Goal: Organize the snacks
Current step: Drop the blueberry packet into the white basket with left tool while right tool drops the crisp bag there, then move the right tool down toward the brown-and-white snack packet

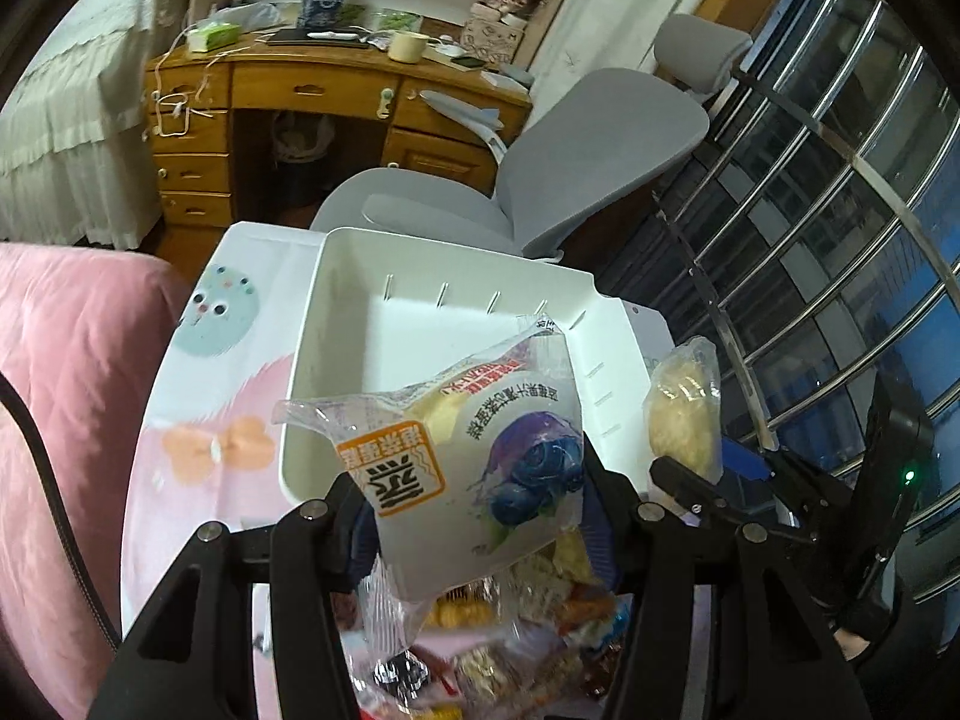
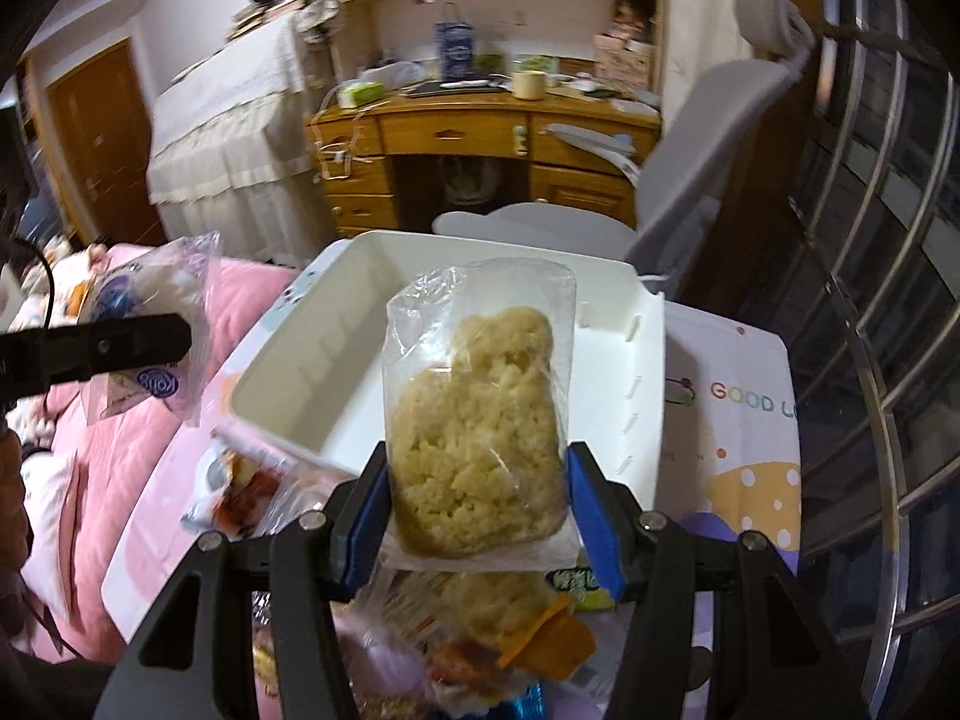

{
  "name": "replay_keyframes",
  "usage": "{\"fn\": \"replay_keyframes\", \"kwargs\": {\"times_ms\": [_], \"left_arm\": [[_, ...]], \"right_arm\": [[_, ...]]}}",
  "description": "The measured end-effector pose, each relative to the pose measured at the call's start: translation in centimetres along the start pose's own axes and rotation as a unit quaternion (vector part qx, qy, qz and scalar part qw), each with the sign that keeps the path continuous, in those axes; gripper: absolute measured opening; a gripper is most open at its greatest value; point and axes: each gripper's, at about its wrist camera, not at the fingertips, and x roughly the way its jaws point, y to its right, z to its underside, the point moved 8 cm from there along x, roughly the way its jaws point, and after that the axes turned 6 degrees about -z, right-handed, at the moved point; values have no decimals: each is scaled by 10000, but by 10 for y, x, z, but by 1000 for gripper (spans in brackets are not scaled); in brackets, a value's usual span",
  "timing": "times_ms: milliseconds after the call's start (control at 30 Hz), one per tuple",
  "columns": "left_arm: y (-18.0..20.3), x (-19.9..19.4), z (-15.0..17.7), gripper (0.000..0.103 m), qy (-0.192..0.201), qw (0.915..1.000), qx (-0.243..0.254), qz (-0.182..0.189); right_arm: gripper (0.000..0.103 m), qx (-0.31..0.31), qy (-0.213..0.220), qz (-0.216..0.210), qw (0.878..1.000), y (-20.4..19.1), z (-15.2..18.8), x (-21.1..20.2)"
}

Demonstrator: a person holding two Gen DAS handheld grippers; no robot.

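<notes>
Clear-wrapped blueberry bun (image 1: 480, 450) clamped in left fingers (image 1: 336, 516) | right fingers (image 2: 372, 498) clamp pale cake (image 2: 480, 438) | pile (image 1: 510, 630) perhaps snacks, blurred

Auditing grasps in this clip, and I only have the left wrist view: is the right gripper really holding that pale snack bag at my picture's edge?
Observer: Yes. The right gripper has its blue pads pressed against both sides of the clear bag of pale crumbly cake.
Operator: Where is that bag relative to the bin?
Observer: It is held in front of the white bin, not inside it.
Operator: Anything under that gripper?
Observer: An orange-tabbed packet lies on the table beneath it.
</notes>
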Motion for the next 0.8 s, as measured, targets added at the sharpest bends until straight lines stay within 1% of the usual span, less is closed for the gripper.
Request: {"fn": "replay_keyframes", "kwargs": {"times_ms": [100, 167, 233, 300, 333, 367, 400, 467, 600, 700, 800], "left_arm": [[2, 18, -4, 54, -156, 9999, 22, 53], [6, 30, -4, 54, -320, 9993, 41, 183], [7, 39, -3, 54, -425, 9989, 50, 203], [9, 48, -1, 60, -509, 9985, 75, 169], [9, 50, -1, 66, -524, 9985, 72, 156], [10, 52, -1, 69, -530, 9985, 48, 156], [10, 53, -1, 70, -532, 9984, 31, 172], [11, 55, -1, 76, -583, 9982, 3, 158], [8, 60, 1, 76, -694, 9975, -71, 68], [4, 60, 3, 76, -750, 9969, -245, -18], [0, 55, 6, 76, -731, 9967, -348, -74]], "right_arm": [[57, 192, -39, 73, 9998, 14, -4, 9], [57, 306, -77, 101, 9995, 21, -5, 14], [57, 384, -70, 136, 9991, 26, -7, 16], [57, 424, -11, 164, 9990, 28, -10, 17], [57, 427, -6, 162, 9990, 29, -10, 18], [58, 428, -26, 171, 9989, 30, -10, 19], [58, 433, -82, 201, 9988, 31, -9, 22], [58, 466, -226, 242, 9984, 31, -5, 28], [58, 512, -337, 232, 9979, 33, 1, 30], [58, 560, -355, 208, 9976, 34, 7, 28], [59, 625, -409, 203, 9970, 36, 14, 26]]}}
